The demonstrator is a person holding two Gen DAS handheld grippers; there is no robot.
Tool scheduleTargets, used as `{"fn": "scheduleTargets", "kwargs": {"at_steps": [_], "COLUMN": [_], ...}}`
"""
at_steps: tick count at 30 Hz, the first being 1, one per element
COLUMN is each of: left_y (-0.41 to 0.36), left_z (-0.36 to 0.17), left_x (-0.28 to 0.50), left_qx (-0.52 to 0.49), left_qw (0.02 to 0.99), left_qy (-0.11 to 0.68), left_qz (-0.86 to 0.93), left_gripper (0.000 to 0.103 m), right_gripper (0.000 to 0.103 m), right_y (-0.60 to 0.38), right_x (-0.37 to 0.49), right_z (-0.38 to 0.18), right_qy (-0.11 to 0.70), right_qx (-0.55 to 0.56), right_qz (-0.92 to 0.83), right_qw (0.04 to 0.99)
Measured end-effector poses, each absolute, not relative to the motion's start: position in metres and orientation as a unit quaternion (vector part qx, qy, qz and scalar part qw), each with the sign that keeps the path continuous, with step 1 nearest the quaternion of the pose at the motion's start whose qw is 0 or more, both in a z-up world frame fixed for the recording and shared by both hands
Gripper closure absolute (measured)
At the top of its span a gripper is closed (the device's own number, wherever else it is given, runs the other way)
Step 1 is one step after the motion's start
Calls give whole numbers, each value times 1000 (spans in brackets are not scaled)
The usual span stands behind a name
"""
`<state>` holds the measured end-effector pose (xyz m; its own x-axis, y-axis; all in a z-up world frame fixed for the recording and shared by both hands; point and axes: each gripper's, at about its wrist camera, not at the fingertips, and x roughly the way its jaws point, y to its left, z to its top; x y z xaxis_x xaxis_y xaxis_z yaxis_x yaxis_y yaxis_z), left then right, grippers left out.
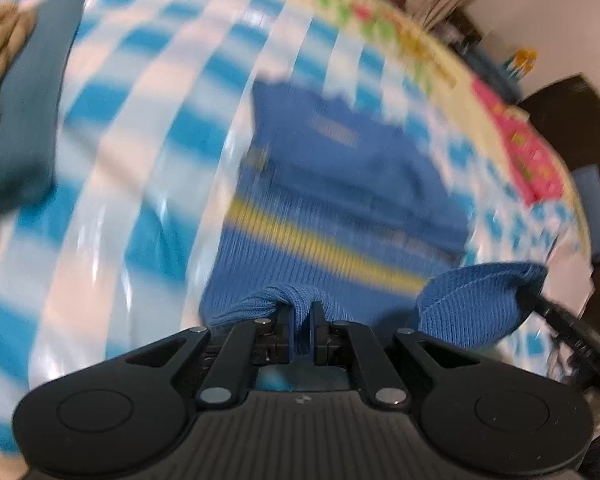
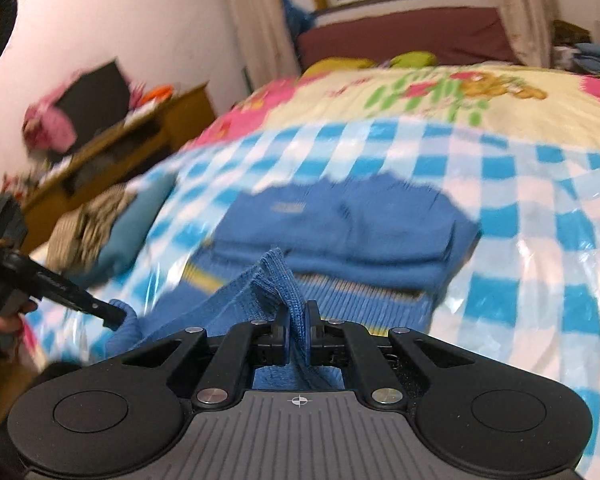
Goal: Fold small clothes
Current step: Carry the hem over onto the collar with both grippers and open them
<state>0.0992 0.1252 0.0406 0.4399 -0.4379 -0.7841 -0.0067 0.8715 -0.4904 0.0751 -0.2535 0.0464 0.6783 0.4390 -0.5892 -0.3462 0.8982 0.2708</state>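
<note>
1. A small blue ribbed knit sweater with a yellow stripe (image 1: pixel 340 184) is seen lying on a blue-and-white checked plastic sheet (image 1: pixel 148 128) spread over the bed; its far part appears already folded over itself, though motion blur hides the detail.
2. The left tool (image 1: pixel 300 326) is closed tight on a bunched corner of the sweater's near hem, with blue knit pinched between its pads.
3. The right tool (image 2: pixel 298 330) is likewise clamped shut on the other near corner, a fold of the knit standing up between its fingers.
4. In the right wrist view the left tool is seen at the lower left, with the sweater's edge held at its tip.
5. The step in hand is judged to be the lengthwise fold: the near hem is gripped at both corners and raised off the sheet.
6. For the next move, both corners would need to be carried together toward the far edge, kept level and taut, then laid down squarely before the grips are released.
7. A teal folded cloth (image 1: pixel 32 120) lies well apart at the left, beside a brownish patterned garment (image 2: pixel 88 220).
</note>
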Motion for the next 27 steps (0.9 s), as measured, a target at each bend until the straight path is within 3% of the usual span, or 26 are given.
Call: {"fn": "scheduleTargets", "kwargs": {"at_steps": [8,15,21,23,27], "left_y": [127,106,106,109,116], "left_z": [70,23,6,11,22], "left_x": [197,273,289,288,286], "left_qx": [-209,-192,-228,-241,-237], "left_qw": [866,860,856,858,869], "left_qy": [434,462,458,447,429], "left_qz": [-134,-104,-74,-78,-63], "left_gripper": [92,91,90,87,66], "right_gripper": [99,99,95,95,95], "right_y": [-285,-287,-283,-285,-291], "right_x": [147,219,233,230,228], "right_z": [53,0,-32,-31,-28], "right_qy": [282,317,349,346,343], "right_qx": [122,136,140,138,147], "right_qz": [131,53,26,25,16], "right_qw": [943,937,926,928,928]}}
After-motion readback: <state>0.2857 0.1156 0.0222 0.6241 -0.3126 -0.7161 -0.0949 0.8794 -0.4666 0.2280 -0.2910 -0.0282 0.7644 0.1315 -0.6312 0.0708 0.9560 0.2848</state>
